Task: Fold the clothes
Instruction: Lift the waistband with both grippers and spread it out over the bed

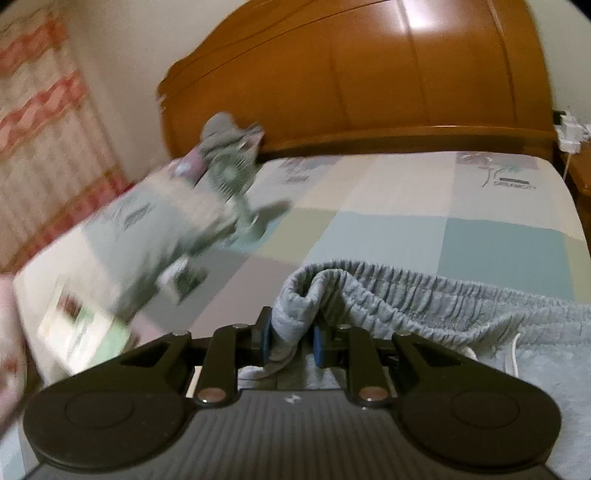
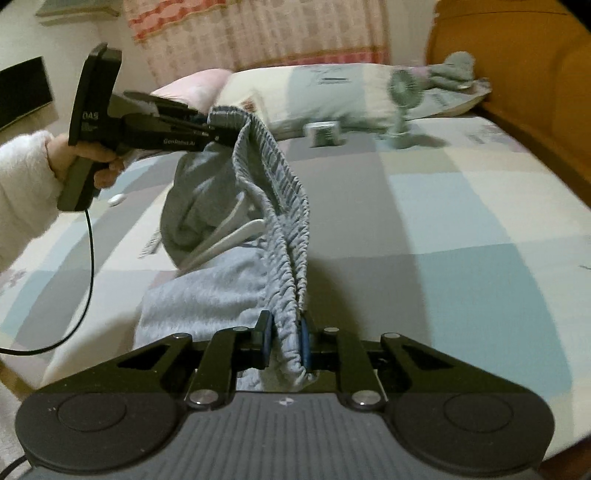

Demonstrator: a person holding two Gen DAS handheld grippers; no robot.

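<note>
Gripping the elastic waistband of grey sweatpants, the right gripper held one end of the band pinched between its blue pads, the jaws closed on the gathered fabric. From there the waistband rose taut, up and to the left, to the left gripper, which held the other end clamped in its jaws. In the left wrist view that gripper showed a fold of the band bunched between its blue pads, with the ruffled elastic trailing off to the right. A hand in a white fleecy sleeve grasped the left gripper's handle, and a black cable hung from its base.

The body of the sweatpants sagged beneath the stretched band, its lower part resting on the bed. White drawstrings dangled inside the opening. The bed was covered by a sheet of pastel checks in grey, blue, green and cream.

Farther back, a small green fan stood on the sheet near a pillow in matching fabric. A small boxlike item, too blurred to identify, lay just before the pillow. A grey cloth lay heaped on the pillow's far end, and a pink cushion sat beside its other end. A wooden headboard closed the far side of the bed, and a patterned curtain with red bands hung behind.
</note>
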